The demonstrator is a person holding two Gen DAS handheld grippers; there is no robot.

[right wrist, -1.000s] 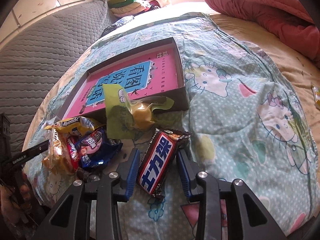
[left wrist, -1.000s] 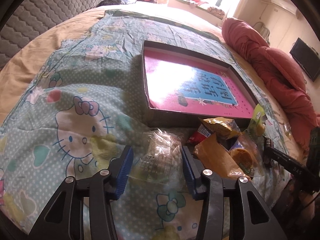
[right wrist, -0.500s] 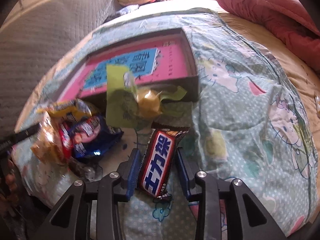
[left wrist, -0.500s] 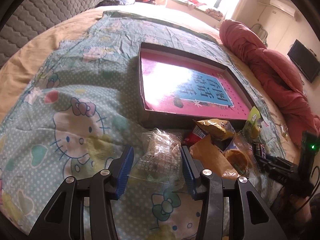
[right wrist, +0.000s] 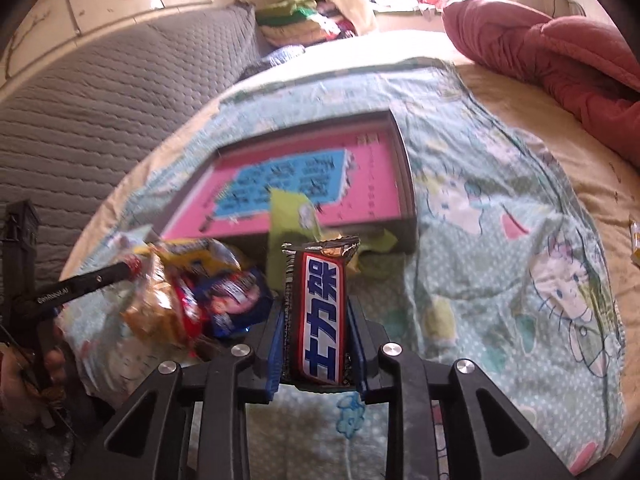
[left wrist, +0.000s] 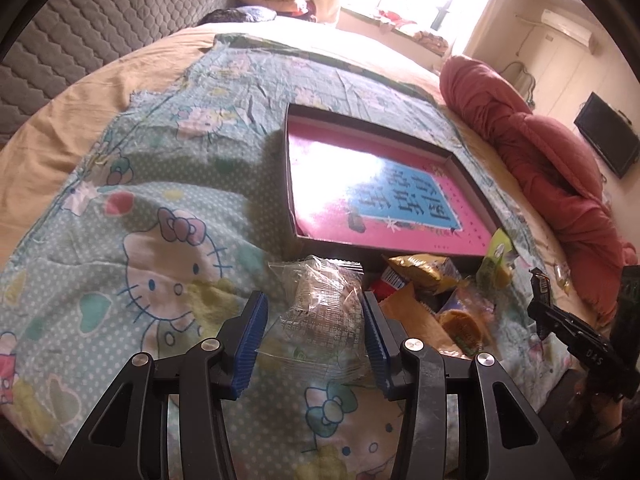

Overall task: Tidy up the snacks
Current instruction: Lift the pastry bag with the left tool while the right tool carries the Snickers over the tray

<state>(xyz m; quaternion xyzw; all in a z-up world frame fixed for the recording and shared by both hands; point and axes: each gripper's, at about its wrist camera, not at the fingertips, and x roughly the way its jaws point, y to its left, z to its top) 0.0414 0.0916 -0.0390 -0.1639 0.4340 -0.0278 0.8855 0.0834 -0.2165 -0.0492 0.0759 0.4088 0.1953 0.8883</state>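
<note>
A home bedroom: bed [left wrist: 100, 128] with cartoon-cat sheet [left wrist: 160, 240], quilted headboard [right wrist: 100, 92], red duvet [right wrist: 560, 48]

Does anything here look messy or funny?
Yes: the snacks lie jumbled in a heap on the blanket beside the pink-lined box, with none inside. One yellow packet lies alone, far off at the bed's edge.

A brown, red and blue wrapped chocolate bar [right wrist: 320, 312] was held upright, clear of the bedding, its crimped end pointing to 12 o'clock. A clear crinkled plastic pastry packet [left wrist: 320, 312] lay on the sheet. At its 3 o'clock a heap of yellow, orange and blue snack bags [left wrist: 436, 292] was piled against the near wall of the dark shallow box with a pink printed floor [left wrist: 336, 160].
</note>
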